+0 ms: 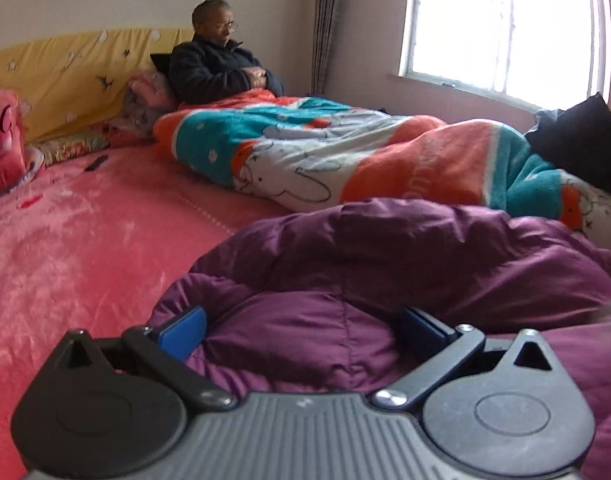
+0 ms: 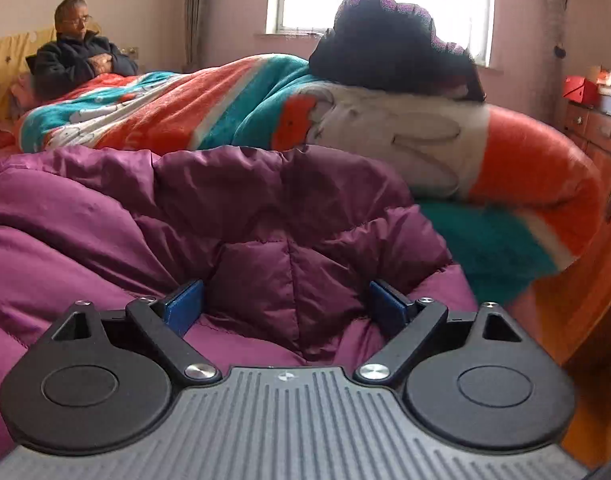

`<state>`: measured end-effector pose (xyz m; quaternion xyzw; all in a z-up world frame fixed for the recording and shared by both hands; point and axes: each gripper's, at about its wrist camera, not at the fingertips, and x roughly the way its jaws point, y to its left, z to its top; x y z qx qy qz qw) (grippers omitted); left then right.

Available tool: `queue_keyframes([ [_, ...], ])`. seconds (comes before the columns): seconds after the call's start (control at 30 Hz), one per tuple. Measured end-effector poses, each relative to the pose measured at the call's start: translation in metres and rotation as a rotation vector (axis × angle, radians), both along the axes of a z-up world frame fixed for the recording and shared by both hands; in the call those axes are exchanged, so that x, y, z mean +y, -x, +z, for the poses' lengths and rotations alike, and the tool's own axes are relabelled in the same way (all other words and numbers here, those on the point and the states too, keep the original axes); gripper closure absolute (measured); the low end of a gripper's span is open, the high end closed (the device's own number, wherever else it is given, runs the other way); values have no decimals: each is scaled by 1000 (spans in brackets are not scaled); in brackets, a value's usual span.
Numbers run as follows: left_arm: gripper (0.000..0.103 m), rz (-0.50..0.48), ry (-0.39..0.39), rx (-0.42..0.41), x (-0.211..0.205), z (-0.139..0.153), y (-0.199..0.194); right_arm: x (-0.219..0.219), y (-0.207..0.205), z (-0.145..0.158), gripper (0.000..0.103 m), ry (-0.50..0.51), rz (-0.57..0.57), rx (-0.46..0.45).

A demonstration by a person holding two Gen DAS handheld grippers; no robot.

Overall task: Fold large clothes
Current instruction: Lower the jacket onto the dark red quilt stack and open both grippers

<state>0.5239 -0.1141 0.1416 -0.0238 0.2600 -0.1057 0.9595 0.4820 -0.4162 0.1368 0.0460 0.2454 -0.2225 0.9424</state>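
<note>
The purple down jacket [image 1: 385,280] lies bunched on the pink bedspread [image 1: 85,240], just in front of the orange-and-teal blanket [image 1: 305,152]. The left gripper [image 1: 301,328] has its jaws spread wide, padded jacket fabric bulging between them ungripped. The right gripper [image 2: 287,306] likewise stands wide open, straddling a quilted fold.

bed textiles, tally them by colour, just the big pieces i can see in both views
Purple: 1, the jacket
Orange and teal: 1, the blanket
Black: 1, the garment lying on the blanket
Total: 3
</note>
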Motion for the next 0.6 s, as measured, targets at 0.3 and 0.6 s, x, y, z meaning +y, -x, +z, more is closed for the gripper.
queue_keyframes([
  [0.3,0,14,72,-54,-3,-42,-2,1,-4,-26,0,-29,10,-27],
  [0.6,0,56,16,-140,-9,-42,19,10,24,-40,0,28,-16,-140],
])
